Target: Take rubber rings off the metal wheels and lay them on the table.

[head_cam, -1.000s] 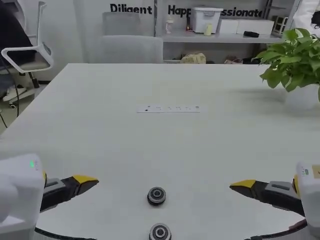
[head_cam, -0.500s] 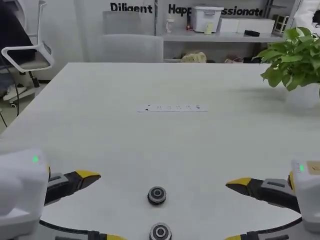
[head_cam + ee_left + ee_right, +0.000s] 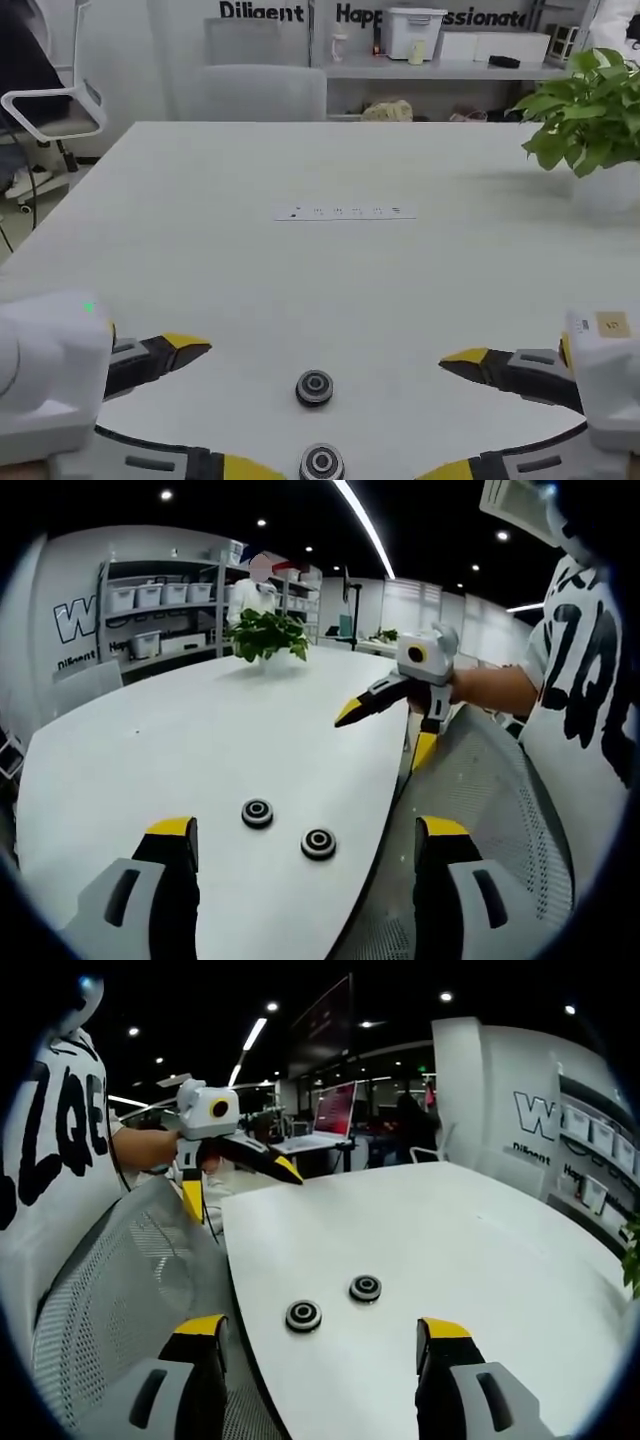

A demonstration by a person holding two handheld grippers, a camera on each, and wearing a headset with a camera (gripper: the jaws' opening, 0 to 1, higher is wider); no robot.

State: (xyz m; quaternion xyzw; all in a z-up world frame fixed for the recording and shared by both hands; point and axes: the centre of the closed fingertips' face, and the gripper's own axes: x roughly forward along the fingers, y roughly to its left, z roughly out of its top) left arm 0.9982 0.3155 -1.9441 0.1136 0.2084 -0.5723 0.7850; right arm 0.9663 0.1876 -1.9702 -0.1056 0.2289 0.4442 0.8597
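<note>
Metal wheels, far one (image 3: 314, 388) and near one (image 3: 321, 463), rubber rings (image 3: 299, 390) on, sit between my grippers on table (image 3: 340, 280). Left gripper (image 3: 235, 408), right gripper (image 3: 437, 415): jaws spread wide, empty. I'd pin one wheel and pinch its ring's edge with the other gripper.

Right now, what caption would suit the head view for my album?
Jaws open, the left gripper and right gripper flank two metal wheels near the front edge of the white table.
</note>
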